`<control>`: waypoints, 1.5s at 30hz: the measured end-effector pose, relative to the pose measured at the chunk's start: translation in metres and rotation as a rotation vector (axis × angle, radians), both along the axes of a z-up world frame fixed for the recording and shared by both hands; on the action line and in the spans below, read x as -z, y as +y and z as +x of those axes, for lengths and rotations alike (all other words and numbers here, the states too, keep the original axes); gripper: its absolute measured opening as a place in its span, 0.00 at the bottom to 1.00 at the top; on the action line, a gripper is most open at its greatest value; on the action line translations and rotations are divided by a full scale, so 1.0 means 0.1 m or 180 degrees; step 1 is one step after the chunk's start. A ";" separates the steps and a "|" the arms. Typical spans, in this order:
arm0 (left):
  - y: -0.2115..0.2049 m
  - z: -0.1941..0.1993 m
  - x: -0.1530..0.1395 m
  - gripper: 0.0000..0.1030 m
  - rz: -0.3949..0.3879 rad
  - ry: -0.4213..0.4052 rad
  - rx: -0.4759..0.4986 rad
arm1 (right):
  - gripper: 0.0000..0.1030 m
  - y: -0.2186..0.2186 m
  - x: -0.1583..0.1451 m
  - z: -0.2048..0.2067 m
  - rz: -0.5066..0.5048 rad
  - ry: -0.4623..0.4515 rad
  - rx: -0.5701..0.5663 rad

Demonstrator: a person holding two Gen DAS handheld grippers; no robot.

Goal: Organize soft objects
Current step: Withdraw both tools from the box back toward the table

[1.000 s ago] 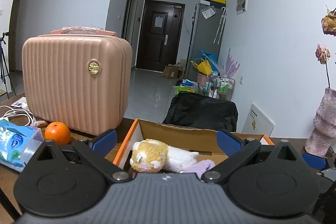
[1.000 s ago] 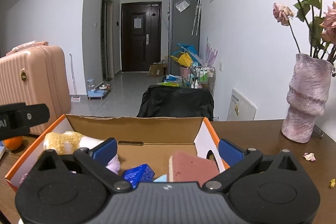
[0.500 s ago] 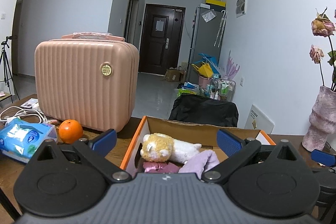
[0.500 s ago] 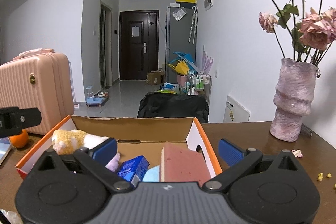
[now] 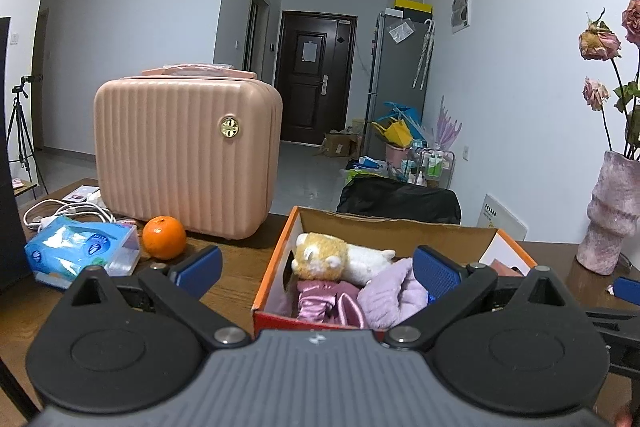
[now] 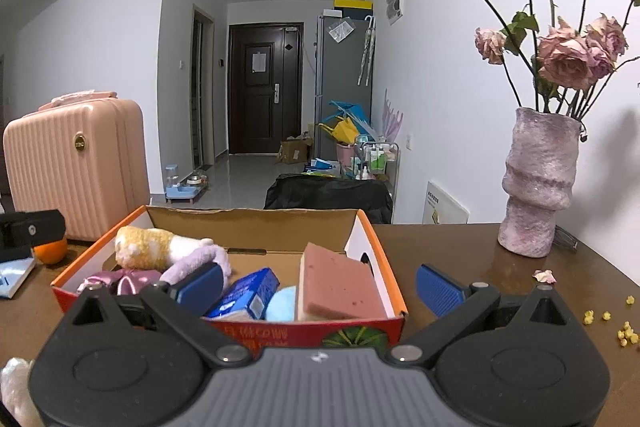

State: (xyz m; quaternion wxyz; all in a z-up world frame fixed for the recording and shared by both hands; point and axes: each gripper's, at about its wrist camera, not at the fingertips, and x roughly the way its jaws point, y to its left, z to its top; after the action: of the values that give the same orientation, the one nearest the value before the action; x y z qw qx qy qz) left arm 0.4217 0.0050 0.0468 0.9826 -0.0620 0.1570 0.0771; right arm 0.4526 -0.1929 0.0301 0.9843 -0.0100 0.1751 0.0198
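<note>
Here both grippers' fingers spread empty before the box rim, table bare beside.

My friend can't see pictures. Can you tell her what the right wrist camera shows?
An orange cardboard box on a brown table holds a plush toy, a pink sponge and a blue packet. The open, empty right gripper sits before it. A vase of dried roses stands right.

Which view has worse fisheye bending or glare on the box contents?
Left wrist: walls bow hard at the edges, cardboard box evenly lit, no glare. Right wrist: similar bending, vase throws a soft wall shadow; sponge sharp, no glare.
</note>
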 end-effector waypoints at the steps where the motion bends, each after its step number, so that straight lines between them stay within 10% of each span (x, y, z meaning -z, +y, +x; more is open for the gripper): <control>1: 0.00 -0.03 -0.01 1.00 0.0005 0.0002 -0.0003 | 1.00 0.00 0.01 -0.02 0.0001 0.0000 -0.0002; 45: 0.11 -1.07 0.22 1.00 0.0220 0.0075 0.0260 | 1.00 -0.24 0.25 -1.12 -0.0116 0.0050 -0.0207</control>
State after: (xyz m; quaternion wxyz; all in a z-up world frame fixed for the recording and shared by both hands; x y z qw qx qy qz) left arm 0.3148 0.0161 0.0246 0.9846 -0.0207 0.1682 0.0430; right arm 0.3404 -0.2169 0.0048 0.9814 -0.0335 0.1827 0.0486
